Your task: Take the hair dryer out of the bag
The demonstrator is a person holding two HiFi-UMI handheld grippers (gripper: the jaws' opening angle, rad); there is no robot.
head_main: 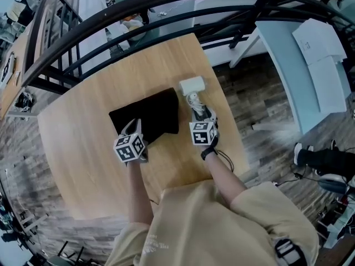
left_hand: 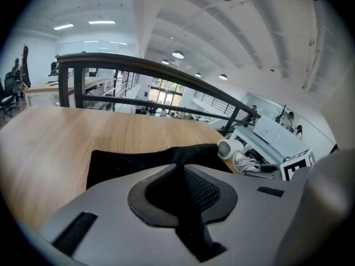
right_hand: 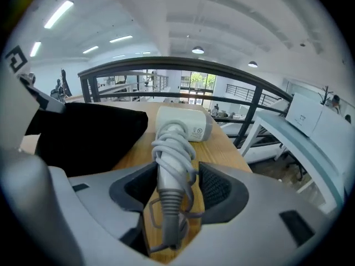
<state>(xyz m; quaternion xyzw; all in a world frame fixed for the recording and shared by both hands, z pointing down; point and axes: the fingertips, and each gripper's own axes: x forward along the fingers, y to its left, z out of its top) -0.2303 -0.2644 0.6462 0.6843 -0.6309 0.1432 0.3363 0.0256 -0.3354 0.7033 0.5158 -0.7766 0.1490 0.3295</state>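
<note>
A black bag [head_main: 150, 115] lies flat in the middle of the wooden table [head_main: 83, 165]. My left gripper [head_main: 133, 127] is at its near edge, shut with black fabric pinched between the pads [left_hand: 180, 173]. The white hair dryer [head_main: 192, 85] lies on the table just right of the bag, outside it, with its cord wound round the handle. The handle [right_hand: 173, 165] runs between the jaws of my right gripper [right_hand: 177, 176], which stand open: a strip of wood shows between the handle and the right pad. In the left gripper view the dryer [left_hand: 230, 148] shows past the bag's [left_hand: 127, 159] right end.
A curved black railing [head_main: 166, 4] runs round the table's far side. A white desk [head_main: 310, 65] with papers stands to the right, beyond a gap of wood floor. The table's right edge is close to the dryer. A shoe [head_main: 327, 162] rests on the floor at right.
</note>
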